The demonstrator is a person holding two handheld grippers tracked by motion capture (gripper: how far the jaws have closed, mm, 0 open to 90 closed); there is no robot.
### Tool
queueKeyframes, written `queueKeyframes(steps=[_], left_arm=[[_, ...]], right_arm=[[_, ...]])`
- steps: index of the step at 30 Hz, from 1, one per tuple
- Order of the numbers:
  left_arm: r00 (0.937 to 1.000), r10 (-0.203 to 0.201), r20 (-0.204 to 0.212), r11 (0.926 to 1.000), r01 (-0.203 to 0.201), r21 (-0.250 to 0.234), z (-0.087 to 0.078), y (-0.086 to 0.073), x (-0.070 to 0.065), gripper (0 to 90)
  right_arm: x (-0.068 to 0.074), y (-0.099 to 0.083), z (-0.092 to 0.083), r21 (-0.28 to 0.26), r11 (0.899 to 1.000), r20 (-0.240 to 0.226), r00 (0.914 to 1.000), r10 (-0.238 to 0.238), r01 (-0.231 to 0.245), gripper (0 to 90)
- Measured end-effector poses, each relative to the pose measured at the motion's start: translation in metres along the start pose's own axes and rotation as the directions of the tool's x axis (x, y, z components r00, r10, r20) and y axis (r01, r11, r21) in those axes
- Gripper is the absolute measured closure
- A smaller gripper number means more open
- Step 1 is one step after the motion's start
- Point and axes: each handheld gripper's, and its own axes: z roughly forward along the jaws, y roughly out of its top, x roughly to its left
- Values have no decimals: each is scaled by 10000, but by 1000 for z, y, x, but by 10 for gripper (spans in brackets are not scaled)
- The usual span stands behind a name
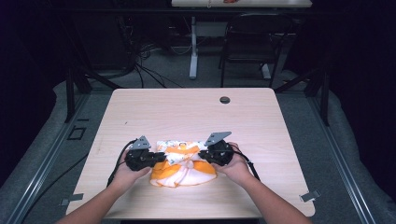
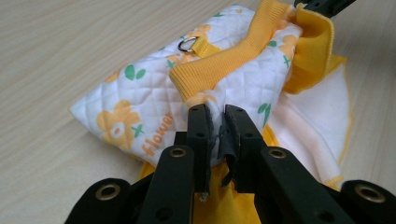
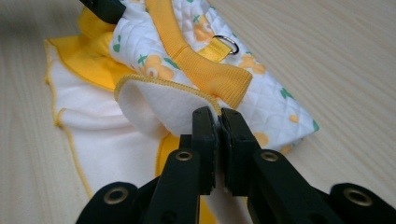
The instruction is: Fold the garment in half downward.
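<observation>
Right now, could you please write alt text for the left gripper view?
The left gripper pinches white quilted fabric of a small garment with orange flowers and yellow ribbed trim, lying on a light wooden table. A metal ring sits on top.

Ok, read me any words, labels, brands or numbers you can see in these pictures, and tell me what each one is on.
"flower": printed in orange script on the white quilted fabric of the small garment, beside an orange flower print, in the left gripper view.
No other words, numbers or brand marks are readable on the garment, the grippers or the table.
</observation>
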Motion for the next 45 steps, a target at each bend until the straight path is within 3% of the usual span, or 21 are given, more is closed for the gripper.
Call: queueKeyframes(steps=[8, 17, 18, 23, 26, 29, 33, 36, 45], left_arm=[[9998, -163, 134, 9999, 163, -2, -14, 0, -5, 748], [9991, -399, -125, 9990, 396, -221, -30, 13, -4, 703], [9983, -443, -372, 9985, 429, -353, -32, 18, -1, 705], [9956, -642, -683, 9976, 622, -309, -27, 23, 7, 744], [9924, -908, -833, 9958, 899, -152, -16, 21, 14, 815], [9906, -1006, -928, 9948, 1015, 48, -7, 17, 20, 850], [9903, -1196, -712, 9926, 1206, 106, 1, 13, 21, 870], [9946, -977, -354, 9951, 982, 139, -1, 13, 13, 873], [9975, -686, 138, 9975, 684, 156, -10, 6, -4, 881]], right_arm=[[5, -1, -13, -27, 9995, -455, 9984, 325, -327, 750], [2, 5, -27, -426, 9964, -444, 9965, 713, -732, 692], [1, 8, -30, -565, 9952, -382, 9962, 784, -804, 700], [-3, 14, -28, -608, 9948, 21, 9966, 820, -818, 778], [-10, 16, -15, -397, 9940, 190, 9945, 1025, -1017, 851], [-14, 16, -7, -175, 9939, 221, 9938, 1088, -1085, 863], [-18, 14, 6, 37, 9917, 246, 9914, 1287, -1288, 863], [-19, 13, 11, 128, 9905, -77, 9906, 1367, -1366, 862], [-3, 9, -1, 83, 9955, -661, 9933, 946, -943, 862]])
